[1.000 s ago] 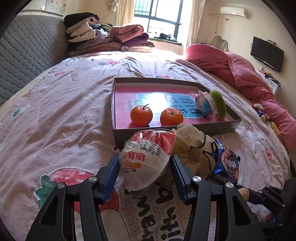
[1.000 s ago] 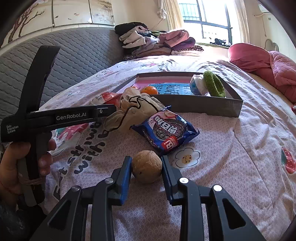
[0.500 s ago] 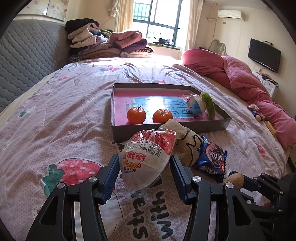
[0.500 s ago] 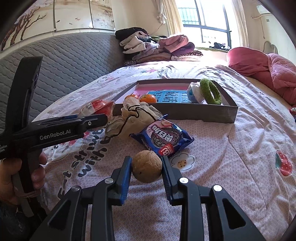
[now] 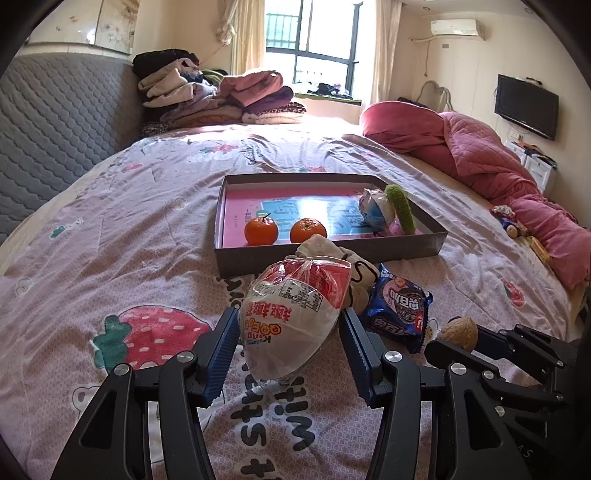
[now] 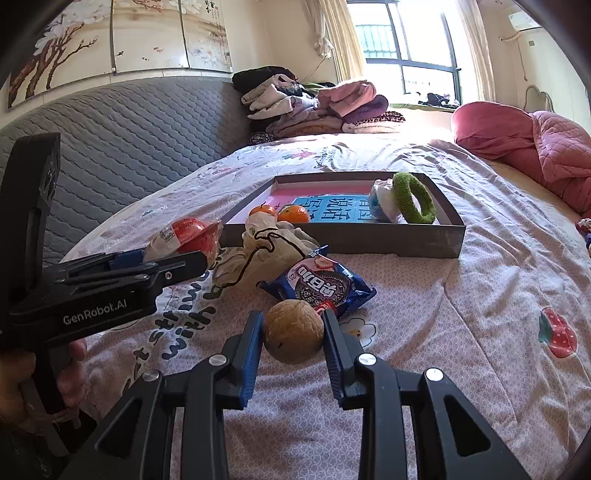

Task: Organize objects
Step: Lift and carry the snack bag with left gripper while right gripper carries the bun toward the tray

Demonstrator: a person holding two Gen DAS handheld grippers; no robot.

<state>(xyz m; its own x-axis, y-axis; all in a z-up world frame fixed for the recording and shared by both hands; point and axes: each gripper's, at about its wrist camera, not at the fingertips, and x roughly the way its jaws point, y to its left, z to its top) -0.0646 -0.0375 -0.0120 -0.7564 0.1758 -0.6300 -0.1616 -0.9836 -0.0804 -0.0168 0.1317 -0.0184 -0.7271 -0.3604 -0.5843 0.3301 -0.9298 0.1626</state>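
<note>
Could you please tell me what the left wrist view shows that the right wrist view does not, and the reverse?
Only the left wrist view shows the black wall television and the white air conditioner.

Only the right wrist view shows the blossom wall painting and the person's hand.

Both show the grey box tray with two oranges, the blue cookie packet, the left gripper clamping the red-and-white plastic snack bag, and the right gripper holding the brown walnut.

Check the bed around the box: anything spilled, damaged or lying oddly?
Nothing spilled or damaged. The blue cookie packet and the beige drawstring pouch lie loose on the bedspread outside the grey box. The green ring stands on edge inside, against a small wrapped item.
</note>
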